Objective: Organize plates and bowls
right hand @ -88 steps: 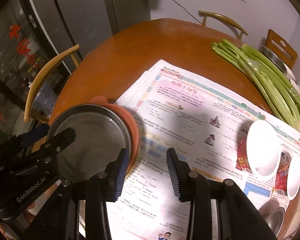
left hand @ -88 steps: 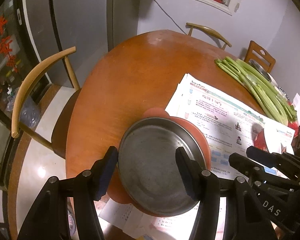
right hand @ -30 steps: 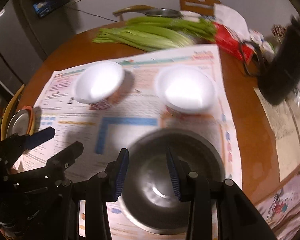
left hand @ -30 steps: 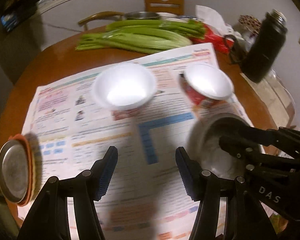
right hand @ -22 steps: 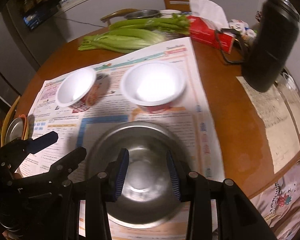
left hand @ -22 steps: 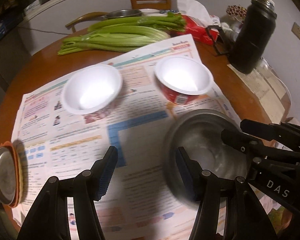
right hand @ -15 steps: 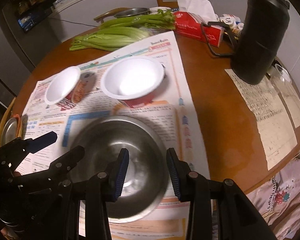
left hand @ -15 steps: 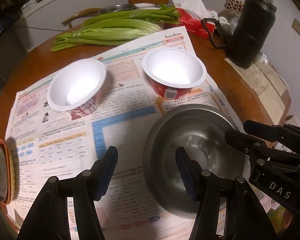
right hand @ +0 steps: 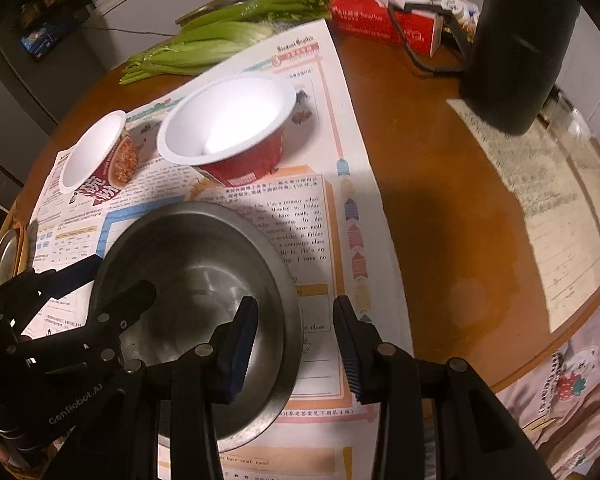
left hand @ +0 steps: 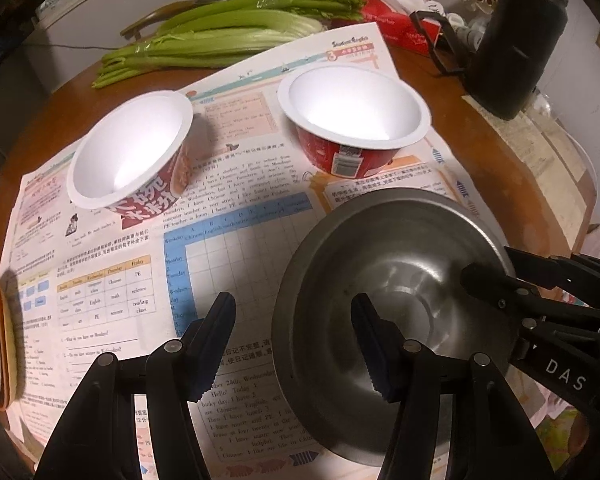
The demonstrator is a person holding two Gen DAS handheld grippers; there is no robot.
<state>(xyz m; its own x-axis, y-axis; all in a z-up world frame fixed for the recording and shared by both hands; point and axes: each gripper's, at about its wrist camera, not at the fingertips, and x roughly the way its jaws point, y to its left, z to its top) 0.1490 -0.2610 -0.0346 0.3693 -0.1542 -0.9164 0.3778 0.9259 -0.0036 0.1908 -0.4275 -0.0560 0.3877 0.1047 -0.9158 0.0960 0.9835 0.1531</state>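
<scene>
Steel bowl (left hand: 392, 304) empty on newspaper (left hand: 236, 248), two paper cups (left hand: 130, 156) empty, both grippers' jaws open, holding nothing.

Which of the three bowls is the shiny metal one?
The steel bowl, the one closest to the tongs. The two paper bowls farther back on the newspaper are white inside with red printed sides.

Two handheld black grippers

The left gripper (left hand: 294, 344) and right gripper (right hand: 296, 350) have black linked arms, silver pivot screws, ribbed blue pads (left hand: 216, 344); white lettering marks their sides.
</scene>
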